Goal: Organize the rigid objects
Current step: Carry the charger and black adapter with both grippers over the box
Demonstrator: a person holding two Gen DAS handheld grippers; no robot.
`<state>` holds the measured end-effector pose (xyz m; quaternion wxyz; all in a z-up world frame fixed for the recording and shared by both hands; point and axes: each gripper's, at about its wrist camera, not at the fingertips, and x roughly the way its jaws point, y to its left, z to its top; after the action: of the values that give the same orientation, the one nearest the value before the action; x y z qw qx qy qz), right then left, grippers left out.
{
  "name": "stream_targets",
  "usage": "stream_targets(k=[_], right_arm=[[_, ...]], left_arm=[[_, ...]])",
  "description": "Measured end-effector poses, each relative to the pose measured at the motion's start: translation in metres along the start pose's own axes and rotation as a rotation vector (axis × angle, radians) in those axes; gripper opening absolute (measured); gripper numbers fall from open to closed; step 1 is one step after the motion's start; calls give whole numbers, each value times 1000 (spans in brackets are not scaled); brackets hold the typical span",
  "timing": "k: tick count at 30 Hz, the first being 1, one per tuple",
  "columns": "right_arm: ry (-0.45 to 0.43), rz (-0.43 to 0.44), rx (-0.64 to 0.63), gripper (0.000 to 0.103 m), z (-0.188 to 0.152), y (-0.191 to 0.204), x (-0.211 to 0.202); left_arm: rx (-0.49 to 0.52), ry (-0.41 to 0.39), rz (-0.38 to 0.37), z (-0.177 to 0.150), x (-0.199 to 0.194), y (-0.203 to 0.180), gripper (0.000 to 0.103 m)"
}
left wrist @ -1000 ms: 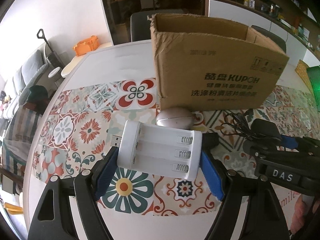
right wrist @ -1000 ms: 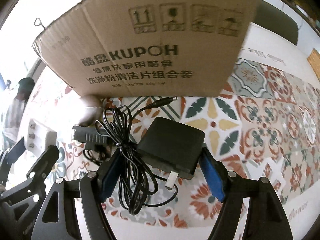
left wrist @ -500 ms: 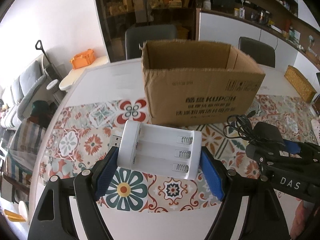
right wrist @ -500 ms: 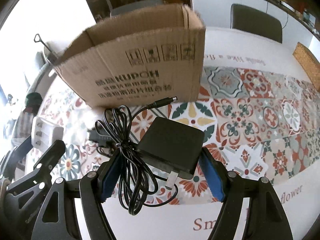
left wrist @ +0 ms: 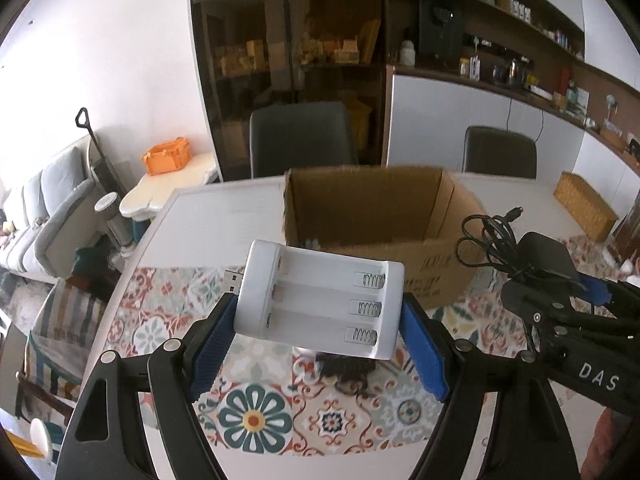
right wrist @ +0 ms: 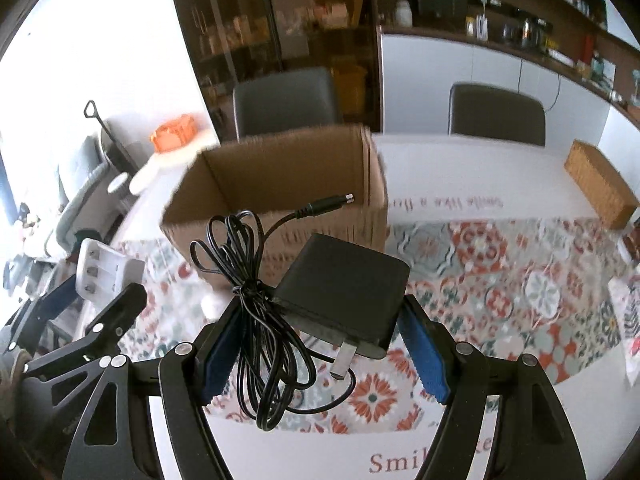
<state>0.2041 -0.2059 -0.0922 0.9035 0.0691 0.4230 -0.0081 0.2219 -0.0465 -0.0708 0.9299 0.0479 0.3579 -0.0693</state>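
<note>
My left gripper (left wrist: 318, 320) is shut on a white battery charger (left wrist: 320, 298) with a USB plug on its left end, held in the air in front of the open cardboard box (left wrist: 372, 216). My right gripper (right wrist: 320, 328) is shut on a black power adapter (right wrist: 344, 294) with its bundled cable (right wrist: 256, 300), also held above the table, near the box (right wrist: 280, 184). The charger also shows in the right wrist view (right wrist: 104, 272), and the adapter in the left wrist view (left wrist: 548, 256). Small items lie inside the box, mostly hidden.
The table (left wrist: 256, 408) has a patterned tile cloth. A dark object (left wrist: 348, 372) lies on it below the charger. A wicker box (right wrist: 600, 188) stands at the far right. Two chairs (left wrist: 300, 136) stand behind the table.
Both grippers have risen with their loads. The box now appears lower and its open top and inside are visible. The pink oval object by the box is out of sight.
</note>
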Motion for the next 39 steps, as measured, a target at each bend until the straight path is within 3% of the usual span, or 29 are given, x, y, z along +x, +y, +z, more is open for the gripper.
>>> stream_targets(k=[9,17,25,34,39], right_arm=[[-105,1,-15,75,37,7,-30],[-126,-3,-35,75,71,8,-26],[-98,3,-33,75,103,5,-5],[-23,-32,-27,75,121,2,28],[8,-36,-19,75,125,0,41]], left_arm=[[23,-76,-5,42,-12,-5,79],[18,-50,-16,77,5,-7,79],[40,-14,-19,103,33,-9,79],[46,85,-39,117,77,-13,80],[11,121,-27,117,91,-8,93]])
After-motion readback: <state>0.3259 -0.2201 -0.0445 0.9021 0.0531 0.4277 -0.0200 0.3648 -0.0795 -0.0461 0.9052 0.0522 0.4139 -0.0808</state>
